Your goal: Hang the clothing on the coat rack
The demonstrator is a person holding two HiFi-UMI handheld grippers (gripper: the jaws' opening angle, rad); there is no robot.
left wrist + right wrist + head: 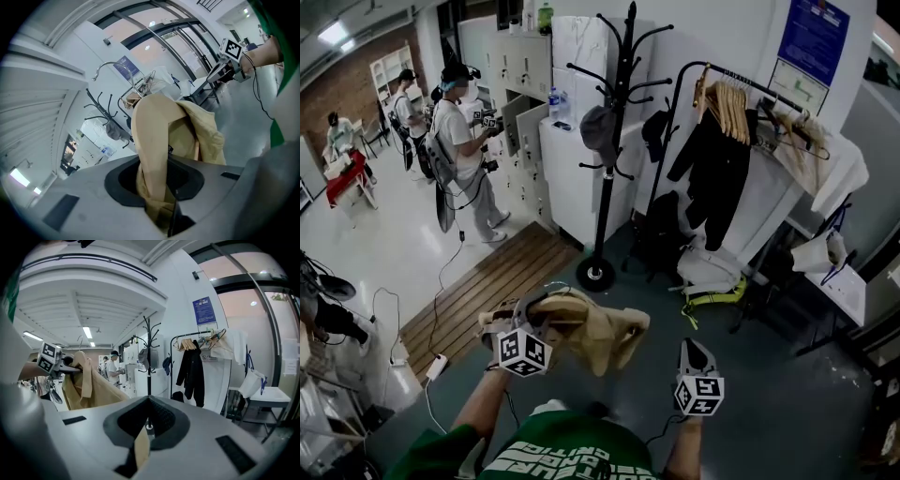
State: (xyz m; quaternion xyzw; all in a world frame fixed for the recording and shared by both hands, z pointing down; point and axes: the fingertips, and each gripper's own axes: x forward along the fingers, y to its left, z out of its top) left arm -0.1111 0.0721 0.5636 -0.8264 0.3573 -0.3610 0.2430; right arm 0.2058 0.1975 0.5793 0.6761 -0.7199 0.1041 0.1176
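A tan garment (586,330) hangs bunched from my left gripper (532,314), low in the head view. In the left gripper view the tan garment (154,140) runs up out of the jaws of the left gripper (157,180), which are shut on a fold of it. My right gripper (690,349) is held to the right, apart from the cloth, jaws together. In the right gripper view a thin tan strip (141,446) shows in the seam of the right gripper (146,427). The black coat rack (614,141) stands ahead with a grey cap (600,129) on one hook.
A black clothes rail (727,80) to the right carries wooden hangers and a black jacket (712,178). White lockers (572,159) stand behind the rack. A wooden mat (492,291) lies at left. People stand far left (459,141). Bags (708,272) sit on the floor under the rail.
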